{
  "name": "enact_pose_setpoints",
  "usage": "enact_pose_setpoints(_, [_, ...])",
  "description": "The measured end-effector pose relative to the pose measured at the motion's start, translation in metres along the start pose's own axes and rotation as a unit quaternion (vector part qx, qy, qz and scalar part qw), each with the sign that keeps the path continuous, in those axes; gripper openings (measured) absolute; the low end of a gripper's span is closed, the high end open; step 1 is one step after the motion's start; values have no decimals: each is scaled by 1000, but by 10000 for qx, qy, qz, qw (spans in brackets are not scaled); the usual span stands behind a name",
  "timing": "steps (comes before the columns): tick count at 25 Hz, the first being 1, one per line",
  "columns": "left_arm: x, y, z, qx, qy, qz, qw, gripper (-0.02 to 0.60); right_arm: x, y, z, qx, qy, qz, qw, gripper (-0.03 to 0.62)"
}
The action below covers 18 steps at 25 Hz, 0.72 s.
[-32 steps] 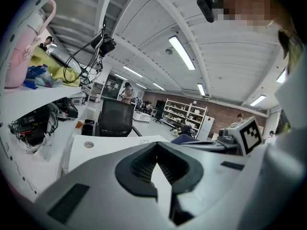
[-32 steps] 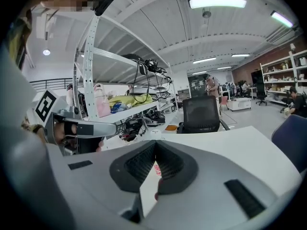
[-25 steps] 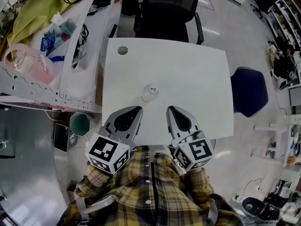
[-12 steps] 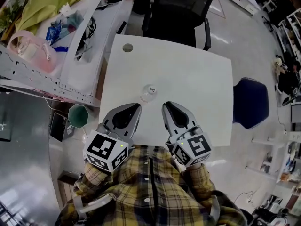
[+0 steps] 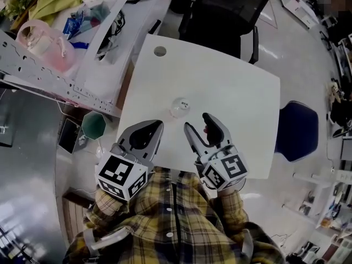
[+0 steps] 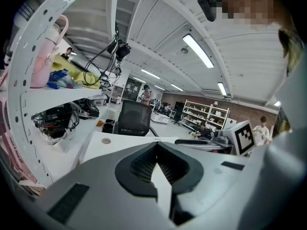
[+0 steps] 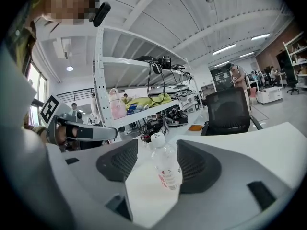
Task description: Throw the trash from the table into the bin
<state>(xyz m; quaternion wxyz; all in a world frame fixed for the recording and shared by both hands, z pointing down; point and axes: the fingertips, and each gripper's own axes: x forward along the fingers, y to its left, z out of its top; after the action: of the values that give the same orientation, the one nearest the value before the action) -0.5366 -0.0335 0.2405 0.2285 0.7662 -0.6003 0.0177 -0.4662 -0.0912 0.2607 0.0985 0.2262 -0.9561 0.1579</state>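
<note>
I see the upright bottle [image 5: 180, 106] on the tabletop [image 5: 231, 81] just beyond the tips of my right tongs [image 5: 198, 122], whose jaws have just been opening and grip nothing, nearer than my left tongs [image 5: 154, 126], closed and empty.

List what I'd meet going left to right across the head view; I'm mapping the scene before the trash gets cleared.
pink container → green bin → left hand-held gripper → plastic bottle → right hand-held gripper → blue chair
</note>
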Motion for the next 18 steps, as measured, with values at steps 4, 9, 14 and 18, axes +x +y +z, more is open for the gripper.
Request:
enact_pose_setpoints(4, [-3, 7, -6, -151, 45, 117, 9998, 8, 11, -3, -15, -214, 118, 138, 9996, 286])
enact_pose_setpoints(9, [-10, 14, -19, -271, 204, 321, 9989, 9, 30, -10, -46, -212, 473, 304, 9982, 326])
enact_pose_setpoints(14, [-21, 23, -40, -443, 460, 604, 9961, 8, 49, -17, -70, -459, 577, 365, 9966, 345])
enact_pose_setpoints(18, [-25, 33, -54, -547, 594, 737, 9940, 8, 66, -26, -87, -474, 664, 328, 9961, 348])
